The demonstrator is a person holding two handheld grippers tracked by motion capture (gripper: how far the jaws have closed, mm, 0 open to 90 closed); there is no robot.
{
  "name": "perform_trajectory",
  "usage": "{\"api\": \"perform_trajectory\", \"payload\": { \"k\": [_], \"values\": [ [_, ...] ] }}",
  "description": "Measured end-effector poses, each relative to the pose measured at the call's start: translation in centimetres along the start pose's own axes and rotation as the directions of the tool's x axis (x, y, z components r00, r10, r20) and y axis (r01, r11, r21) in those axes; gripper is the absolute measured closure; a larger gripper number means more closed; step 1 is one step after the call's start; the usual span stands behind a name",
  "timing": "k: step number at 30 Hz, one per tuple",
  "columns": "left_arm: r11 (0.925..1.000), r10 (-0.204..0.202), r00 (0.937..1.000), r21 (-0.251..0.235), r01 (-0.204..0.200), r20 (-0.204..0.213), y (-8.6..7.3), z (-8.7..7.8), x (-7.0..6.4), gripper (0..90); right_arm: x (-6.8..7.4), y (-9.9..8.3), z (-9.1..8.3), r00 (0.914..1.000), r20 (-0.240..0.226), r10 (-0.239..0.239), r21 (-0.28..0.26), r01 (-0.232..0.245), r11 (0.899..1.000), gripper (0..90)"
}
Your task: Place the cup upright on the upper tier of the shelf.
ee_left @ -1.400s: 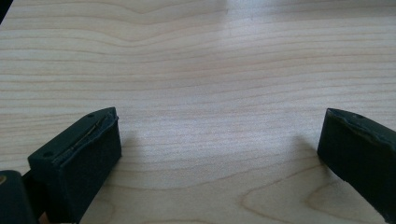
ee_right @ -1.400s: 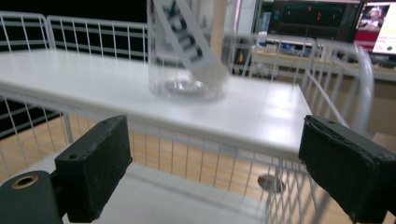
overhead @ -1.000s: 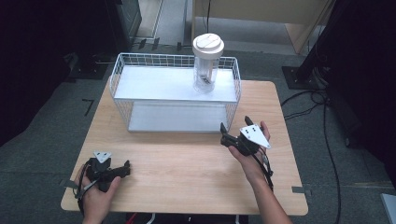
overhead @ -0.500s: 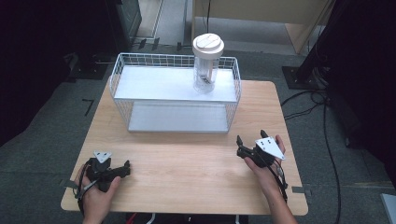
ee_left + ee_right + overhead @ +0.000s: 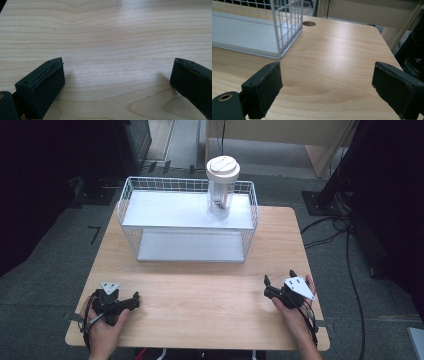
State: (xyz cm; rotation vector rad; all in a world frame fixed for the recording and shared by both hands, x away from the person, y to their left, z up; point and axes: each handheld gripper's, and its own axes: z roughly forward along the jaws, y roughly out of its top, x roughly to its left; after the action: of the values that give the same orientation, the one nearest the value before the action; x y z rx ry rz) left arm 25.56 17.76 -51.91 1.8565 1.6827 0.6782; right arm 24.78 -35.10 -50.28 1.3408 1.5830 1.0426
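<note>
While both hands rest low on the pale wooden table [image 5: 200,300]:
Left gripper [image 5: 131,301]: one, jaws spread, nothing between.
Right gripper [image 5: 279,279]: one, jaws spread, nothing between.
White wire two-shelf basket [image 5: 150,185]: one, ahead of both grippers.
Clear plastic jar with white lid [image 5: 222,185]: one, upright on the basket's top shelf, well ahead of the right gripper.

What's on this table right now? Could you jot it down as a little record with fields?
Surface: wooden table
Rack: white wire shelf with two levels, at the table's far side
Container: clear jar with a pale lid, upright on the shelf's upper level, toward its right end
Jar contents: something small and dark, too small to identify
Left gripper: open, empty, at the near left edge of the table
Right gripper: open, empty, at the near right
</note>
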Motion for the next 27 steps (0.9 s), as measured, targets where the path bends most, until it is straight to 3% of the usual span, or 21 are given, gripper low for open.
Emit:
{"api": "perform_trajectory", "payload": {
  "k": [20, 25, 27],
  "values": [
    [1.0000, 0.000, 1.0000, 0.000, 0.000, 0.000, 0.0, 0.0, 0.0, 0.0, -2.9, -2.6, -1.8, 0.9989, 0.048, 0.001, 0.091, -0.005, 0.996, 9.4],
    [1.0000, 0.000, 1.0000, -0.001, 0.000, 0.000, 0.0, 0.0, 0.0, 0.0, -4.0, -3.0, -2.5, 0.9965, 0.083, 0.008, 0.133, -0.019, 0.991, 9.4],
    [1.0000, 0.000, 1.0000, 0.000, 0.000, 0.000, 0.0, 0.0, 0.0, 0.0, -4.5, -3.2, -2.7, 0.9949, 0.100, 0.010, 0.173, -0.028, 0.985, 9.4]
  ]
}}
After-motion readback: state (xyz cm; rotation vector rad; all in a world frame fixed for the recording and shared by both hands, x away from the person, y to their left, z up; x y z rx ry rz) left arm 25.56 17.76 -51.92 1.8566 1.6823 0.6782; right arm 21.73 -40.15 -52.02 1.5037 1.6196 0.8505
